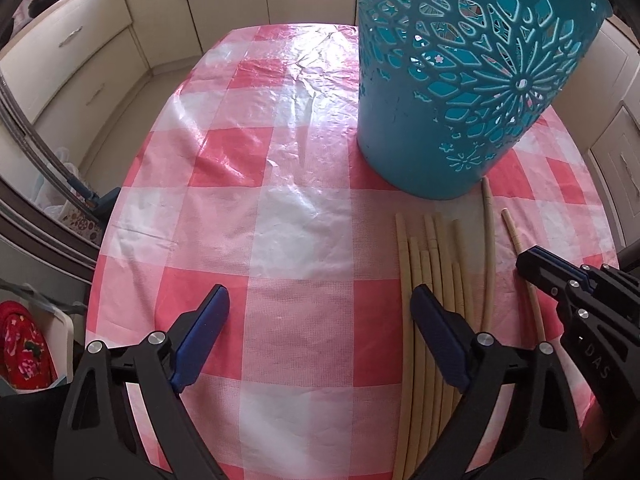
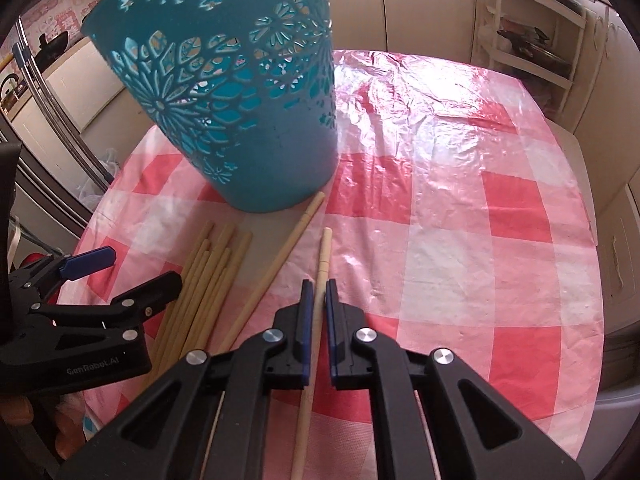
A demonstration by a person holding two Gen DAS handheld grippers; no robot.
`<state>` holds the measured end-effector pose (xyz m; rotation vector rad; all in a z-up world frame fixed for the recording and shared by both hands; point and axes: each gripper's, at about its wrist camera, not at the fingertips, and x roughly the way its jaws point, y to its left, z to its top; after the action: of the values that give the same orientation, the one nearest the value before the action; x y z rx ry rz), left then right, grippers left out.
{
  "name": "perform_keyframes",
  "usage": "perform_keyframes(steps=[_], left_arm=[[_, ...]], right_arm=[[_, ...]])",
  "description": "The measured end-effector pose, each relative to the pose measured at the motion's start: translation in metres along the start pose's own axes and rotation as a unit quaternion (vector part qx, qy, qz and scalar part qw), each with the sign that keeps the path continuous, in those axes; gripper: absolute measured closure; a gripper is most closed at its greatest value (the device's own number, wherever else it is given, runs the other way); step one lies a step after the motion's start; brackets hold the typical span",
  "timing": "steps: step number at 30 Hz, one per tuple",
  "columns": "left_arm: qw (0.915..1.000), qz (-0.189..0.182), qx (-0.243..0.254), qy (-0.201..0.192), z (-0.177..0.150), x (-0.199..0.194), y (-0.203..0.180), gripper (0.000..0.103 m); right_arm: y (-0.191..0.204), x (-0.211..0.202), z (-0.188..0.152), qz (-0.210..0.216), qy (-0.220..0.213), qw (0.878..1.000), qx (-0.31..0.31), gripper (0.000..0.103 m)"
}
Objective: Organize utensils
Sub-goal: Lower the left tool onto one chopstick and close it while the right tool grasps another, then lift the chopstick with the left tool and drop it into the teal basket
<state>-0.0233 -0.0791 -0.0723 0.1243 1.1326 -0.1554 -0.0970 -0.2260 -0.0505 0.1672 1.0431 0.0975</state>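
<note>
Right wrist view: right gripper (image 2: 317,292) clamped on single pale wooden chopstick (image 2: 325,252), apart from bundle of pale chopsticks (image 2: 208,280), likely for dropping into teal perforated plastic basket (image 2: 240,120). Long axis along fingers, tip toward basket, lying mid pink-checked tablecloth (image 2: 460,240). Left gripper (image 1: 320,308) jaws wide, nothing between, beside bundle.

Bright, soft daylight fills both views. White glare streaks the plastic tablecloth (image 2: 420,92) toward 12 o'clock. Shadows are faint. Fisheye bending curves the cabinets (image 1: 80,40) at the dark-vignetted edges; focus stays sharp.
</note>
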Motion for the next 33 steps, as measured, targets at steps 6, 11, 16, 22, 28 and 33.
perform_keyframes(steps=[6,11,16,22,28,33], left_arm=[[0.9999,-0.001,0.009,-0.006,0.001,0.000,-0.005,0.031],[0.9987,-0.030,0.039,-0.013,0.005,-0.005,-0.011,0.097],[0.9976,-0.054,0.041,-0.014,0.007,-0.022,0.002,0.098],[0.9852,-0.103,-0.014,-0.136,0.035,-0.124,0.048,0.098],[0.9403,-0.153,-0.016,-0.304,0.099,-0.207,0.040,0.098],[0.9088,-0.162,-0.034,-0.383,0.143,-0.205,0.007,0.098]], right_arm=[[0.002,-0.001,-0.005,0.014,-0.006,1.000,0.007,0.096],[0.003,-0.001,-0.007,0.014,-0.011,1.000,0.002,0.096],[-0.002,-0.001,-0.008,0.022,-0.013,1.000,0.012,0.096],[-0.008,-0.001,-0.007,0.036,-0.011,0.999,0.029,0.096],[-0.007,-0.001,-0.006,0.035,-0.012,0.999,0.031,0.096],[-0.009,-0.001,-0.008,0.038,-0.016,0.999,0.030,0.096]])
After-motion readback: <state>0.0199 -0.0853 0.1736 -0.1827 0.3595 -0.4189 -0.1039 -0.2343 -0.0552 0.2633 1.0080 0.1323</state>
